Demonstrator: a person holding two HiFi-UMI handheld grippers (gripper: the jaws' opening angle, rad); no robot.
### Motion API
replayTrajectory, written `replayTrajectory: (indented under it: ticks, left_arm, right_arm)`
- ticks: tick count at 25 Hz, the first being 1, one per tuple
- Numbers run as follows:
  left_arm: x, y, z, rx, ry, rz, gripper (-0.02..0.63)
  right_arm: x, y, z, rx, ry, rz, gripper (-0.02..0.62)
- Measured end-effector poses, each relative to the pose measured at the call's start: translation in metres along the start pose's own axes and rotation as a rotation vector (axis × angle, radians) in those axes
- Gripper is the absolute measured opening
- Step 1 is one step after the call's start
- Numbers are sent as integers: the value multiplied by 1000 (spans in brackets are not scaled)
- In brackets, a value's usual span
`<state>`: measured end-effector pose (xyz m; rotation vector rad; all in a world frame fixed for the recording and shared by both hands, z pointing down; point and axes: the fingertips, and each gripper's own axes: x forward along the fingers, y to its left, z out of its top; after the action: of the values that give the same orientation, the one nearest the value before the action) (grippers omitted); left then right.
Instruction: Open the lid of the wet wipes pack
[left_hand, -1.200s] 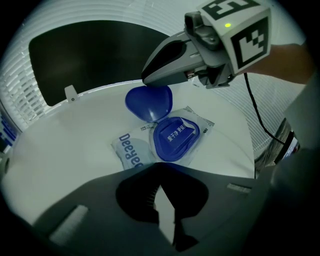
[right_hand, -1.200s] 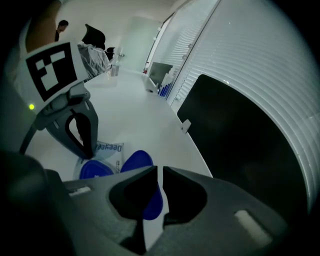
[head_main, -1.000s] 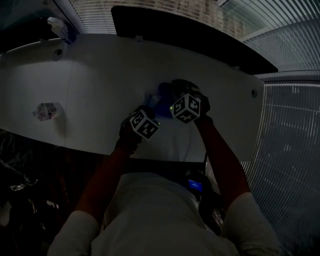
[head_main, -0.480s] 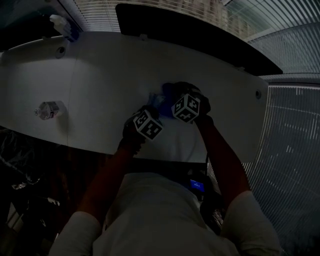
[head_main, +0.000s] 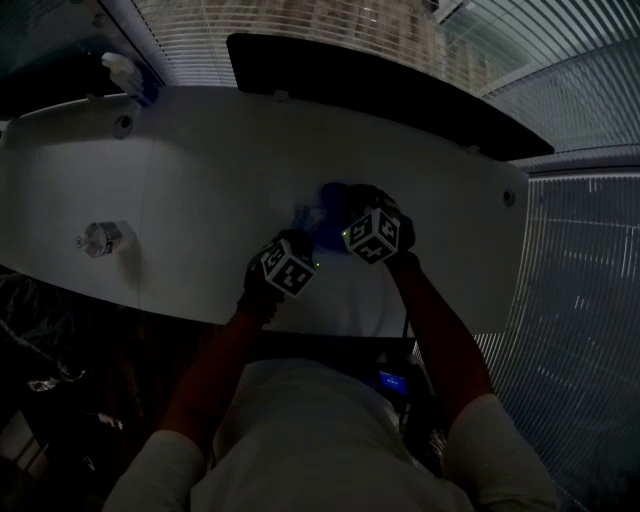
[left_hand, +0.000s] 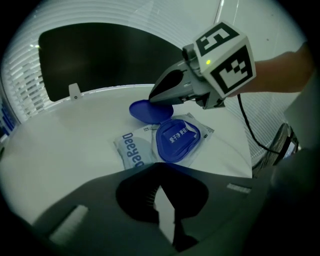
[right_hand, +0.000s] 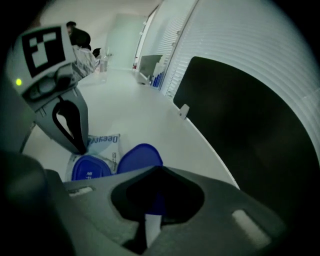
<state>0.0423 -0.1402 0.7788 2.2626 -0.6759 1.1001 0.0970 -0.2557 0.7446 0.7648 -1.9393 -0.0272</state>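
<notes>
Left gripper view: the pack (left_hand: 134, 151) lies flat on the bench (left_hand: 65, 135). Its blue lid (left_hand: 148, 111) is already swung up and back off the blue frame (left_hand: 177, 141), so the opening is uncovered. The right gripper (left_hand: 156, 100) has its fingers clamped on the lid's far edge. The left gripper (left_hand: 164, 212) sits at the pack's near end, fingers almost together with only a pale sliver and no object between them. Its body hides the pack's near edge.

Right gripper view: these fingers have just been closing, and the blue lid fills the narrow gap between them. The left gripper's tip comes down on or right at the pack's edge; actual contact is hard to make out.

Head view: it is very dark. Both marker cubes sit close together at mid-bench and cover most of the pack, leaving only a blue patch showing. A bottle (head_main: 105, 238) lies well apart at the left.

I judge the opening nearly done. What is left is to lay the lid fully back and let go.
</notes>
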Motion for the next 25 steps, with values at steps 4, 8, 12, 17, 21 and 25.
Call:
replayTrajectory:
  ticks: [4, 8, 12, 17, 21, 25]
  left_arm:
    - [-8, 5, -1, -61, -30, -17, 2]
    - [-32, 7, 21, -75, -77, 10, 2]
    - [-61, -4, 68, -45, -201, -3, 2]
    - [-108, -19, 114, -47, -309, -24, 2]
    - [-149, -29, 150, -45, -415, -20, 2]
    - [-178, -44, 173, -5, -508, -34, 2]
  right_arm:
    - [-27, -7, 10, 158, -76, -21, 5]
    - [-56, -12, 21, 252, -144, -38, 3]
    - [-87, -21, 32, 338, -210, -56, 3]
    - [-138, -49, 61, 402, -329, -119, 3]
    - [-177, -62, 80, 399, -400, -179, 3]
    - [-219, -67, 100, 419, -472, -207, 3]
